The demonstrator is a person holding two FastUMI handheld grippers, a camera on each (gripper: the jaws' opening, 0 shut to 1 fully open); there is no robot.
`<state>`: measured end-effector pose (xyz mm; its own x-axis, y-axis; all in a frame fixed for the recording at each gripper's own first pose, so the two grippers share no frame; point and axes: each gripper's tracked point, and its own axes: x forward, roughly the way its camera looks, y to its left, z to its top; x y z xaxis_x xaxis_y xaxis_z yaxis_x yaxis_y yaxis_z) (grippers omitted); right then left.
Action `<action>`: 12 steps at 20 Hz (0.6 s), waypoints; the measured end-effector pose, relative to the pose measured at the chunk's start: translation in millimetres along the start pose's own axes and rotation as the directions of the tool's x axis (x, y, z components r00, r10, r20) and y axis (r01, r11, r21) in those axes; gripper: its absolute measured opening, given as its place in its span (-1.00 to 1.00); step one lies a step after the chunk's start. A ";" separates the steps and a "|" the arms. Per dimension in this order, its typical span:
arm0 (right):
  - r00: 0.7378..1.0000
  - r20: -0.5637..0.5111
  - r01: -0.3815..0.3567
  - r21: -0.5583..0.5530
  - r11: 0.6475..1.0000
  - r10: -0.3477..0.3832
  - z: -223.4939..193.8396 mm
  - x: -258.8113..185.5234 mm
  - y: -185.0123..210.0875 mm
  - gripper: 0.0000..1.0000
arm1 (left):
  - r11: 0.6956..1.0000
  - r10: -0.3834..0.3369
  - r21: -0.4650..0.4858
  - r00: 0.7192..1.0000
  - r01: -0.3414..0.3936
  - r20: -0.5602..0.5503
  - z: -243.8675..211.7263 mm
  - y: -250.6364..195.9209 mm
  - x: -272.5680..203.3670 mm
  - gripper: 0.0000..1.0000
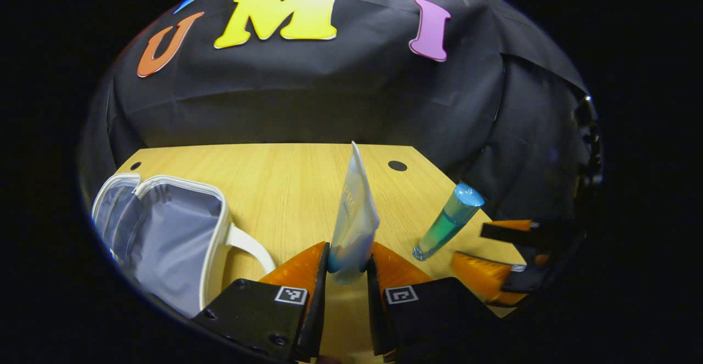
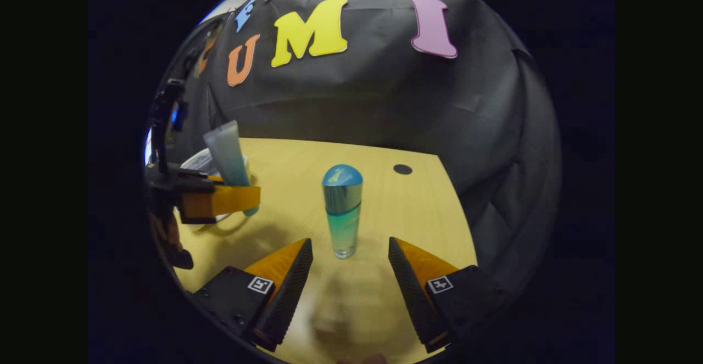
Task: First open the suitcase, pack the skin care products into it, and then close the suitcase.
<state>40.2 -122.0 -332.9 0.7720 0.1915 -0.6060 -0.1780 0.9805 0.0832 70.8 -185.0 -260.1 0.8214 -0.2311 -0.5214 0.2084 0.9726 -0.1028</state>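
The suitcase (image 1: 165, 232), a small white-rimmed case with a pale lining, was seen lying open on the wooden desk (image 1: 274, 177) at the left of the left gripper view, its lid folded back and a white handle loop projecting toward the centre of the desk. A soft squeeze tube (image 1: 354, 216) was held upright in the left gripper (image 1: 349, 265), with the jaws closed on the lower end of the tube and the flat crimped end pointing upward. In the right gripper view the same tube (image 2: 228, 155) was seen at the left, clamped in the left gripper (image 2: 219, 199), with the pale rim of the suitcase (image 2: 197, 161) just behind it. A slender bottle (image 2: 342, 210), filled with blue-green liquid and fitted with a rounded blue cap, was seen standing upright on the desk (image 2: 412, 216) directly ahead of the right gripper (image 2: 349, 254). The jaws of the right gripper were set wide apart, one on each side of the bottle base, and no contact with the bottle was made. In the left gripper view the bottle (image 1: 447, 221) was seen at the right, well apart from the suitcase, with the right gripper (image 1: 494, 254) near it and its jaws spread. A dark round hole (image 1: 397, 165) was noted in the desk surface toward the far edge.
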 end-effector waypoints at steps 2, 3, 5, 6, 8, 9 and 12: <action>1.000 -0.015 -0.001 0.061 0.998 0.002 0.8 18.1 3.7 0.65 | 0.999 0.025 -0.035 1.000 -0.025 0.011 9.2 8.7 -17.7 -0.26; 1.000 -0.022 0.001 0.083 0.997 0.001 0.9 28.1 4.8 0.62 | 0.998 0.036 -0.052 0.999 -0.035 0.012 11.7 13.3 -25.3 -0.25; 0.999 -0.037 -0.007 0.103 0.995 0.011 0.3 42.8 8.8 0.51 | 0.996 0.063 -0.069 0.998 -0.062 0.017 17.5 26.4 -39.6 -0.25; 0.999 -0.048 -0.002 0.100 0.995 0.007 -1.5 48.3 8.7 0.38 | 0.994 0.082 -0.072 0.996 -0.081 0.019 19.6 34.5 -45.1 -0.26; 0.998 -0.070 0.007 0.106 0.994 0.000 -5.6 54.8 9.4 0.22 | 0.990 0.117 -0.082 0.993 -0.114 0.021 20.5 48.8 -55.1 -0.25; 0.997 -0.072 0.017 0.106 0.994 -0.009 -4.7 56.7 8.9 0.19 | 0.988 0.128 -0.088 0.992 -0.125 0.021 20.2 55.0 -59.1 -0.25; 0.996 -0.069 0.056 0.115 0.992 -0.048 -2.3 71.4 5.1 0.04 | 0.981 0.164 -0.103 0.986 -0.162 0.009 18.9 73.7 -70.9 -0.25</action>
<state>93.0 -103.4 -377.5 0.7357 0.1404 -0.6626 -0.0632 0.9882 0.1393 37.9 -97.4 -214.6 0.8492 -0.0691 -0.5235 0.0172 0.9945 -0.1034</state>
